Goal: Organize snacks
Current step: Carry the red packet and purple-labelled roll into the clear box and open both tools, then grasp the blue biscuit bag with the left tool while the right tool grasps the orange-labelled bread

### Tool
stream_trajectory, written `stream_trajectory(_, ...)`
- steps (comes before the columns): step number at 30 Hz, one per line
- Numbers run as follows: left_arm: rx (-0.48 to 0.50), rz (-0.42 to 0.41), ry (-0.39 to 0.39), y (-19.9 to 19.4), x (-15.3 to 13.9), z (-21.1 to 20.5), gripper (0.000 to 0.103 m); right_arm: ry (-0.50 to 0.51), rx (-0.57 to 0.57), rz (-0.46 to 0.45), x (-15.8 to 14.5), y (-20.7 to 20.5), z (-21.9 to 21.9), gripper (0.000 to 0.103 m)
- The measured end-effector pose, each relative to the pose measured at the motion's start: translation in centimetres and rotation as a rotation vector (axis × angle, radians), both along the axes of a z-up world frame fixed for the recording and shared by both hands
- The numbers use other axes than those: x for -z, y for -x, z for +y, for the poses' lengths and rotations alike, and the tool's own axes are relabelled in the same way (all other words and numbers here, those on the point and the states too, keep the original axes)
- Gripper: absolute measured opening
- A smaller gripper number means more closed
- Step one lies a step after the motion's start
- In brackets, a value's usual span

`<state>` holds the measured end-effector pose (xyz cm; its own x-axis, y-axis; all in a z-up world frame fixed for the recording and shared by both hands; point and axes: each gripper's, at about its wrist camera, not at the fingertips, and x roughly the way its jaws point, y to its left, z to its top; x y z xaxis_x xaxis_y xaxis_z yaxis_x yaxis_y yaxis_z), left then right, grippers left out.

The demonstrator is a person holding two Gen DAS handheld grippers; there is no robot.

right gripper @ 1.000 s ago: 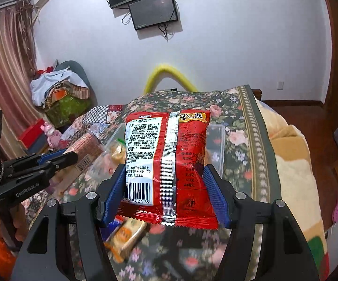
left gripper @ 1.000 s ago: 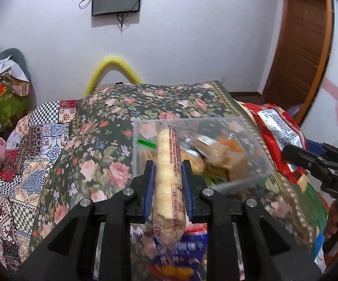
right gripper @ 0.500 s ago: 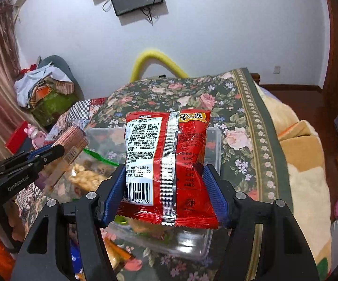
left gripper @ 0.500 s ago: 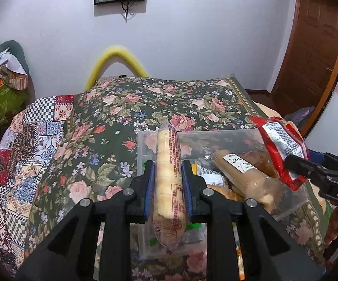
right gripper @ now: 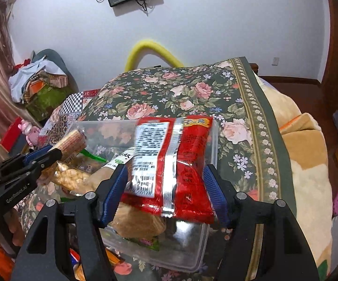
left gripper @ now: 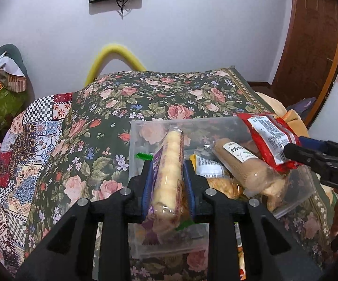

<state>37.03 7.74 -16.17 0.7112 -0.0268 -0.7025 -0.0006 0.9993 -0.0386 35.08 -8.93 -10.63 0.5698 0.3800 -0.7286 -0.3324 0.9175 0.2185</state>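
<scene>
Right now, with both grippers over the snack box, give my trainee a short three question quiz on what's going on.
1. True or false: the left gripper is shut on a long cracker roll.
2. What does the right gripper hold? A red snack packet, B banana, C cup.
3. Fill in: both snacks hang over the clear plastic ____.

Key: 1 true; 2 A; 3 box.

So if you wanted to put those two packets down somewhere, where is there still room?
Inside the clear bin, the far end behind the red packet looks bare; the near left, around the tan roll and peanut bag, is crowded. Beyond the bin, the floral blanket lies open up to the yellow tube.
</scene>
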Motion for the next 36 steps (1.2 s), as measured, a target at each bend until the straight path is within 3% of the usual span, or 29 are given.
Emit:
stream_trajectory(2, 0.006, -0.002, 0.010, 0.5, -0.2, 0.0, 0.028, 0.009, -0.007, -0.014, -0.3, 0.3, 0.0, 0.066)
stream_trajectory(6, 0.018, -0.013, 0.040, 1.8, -0.9, 0.0, 0.043, 0.028, -0.025, -0.054, -1.5, 1.8, 0.0, 0.070)
stream_trajectory(12, 0.035, -0.034, 0.039, 4.5, -2.2, -0.2, 0.058, 0.019, -0.058, -0.084, -2.6, 4.1, -0.2, 0.070)
stream_trajectory(16, 0.040, -0.022, 0.053, 6.3, -2.2, 0.1, 0.062, 0.013, -0.076, -0.096, -3.0, 5.8, -0.3, 0.070)
stream_trajectory(25, 0.036, 0.063, 0.030, 10.7, 0.9, 0.2, 0.084, 0.018, -0.116, -0.050, -1.5, 9.6, -0.1, 0.071)
stream_trajectory(36, 0.099, 0.205, 0.067, 13.0, 5.9, -1.4, 0.089, 0.023, -0.137, 0.071, 2.4, 11.0, 1.2, 0.071)
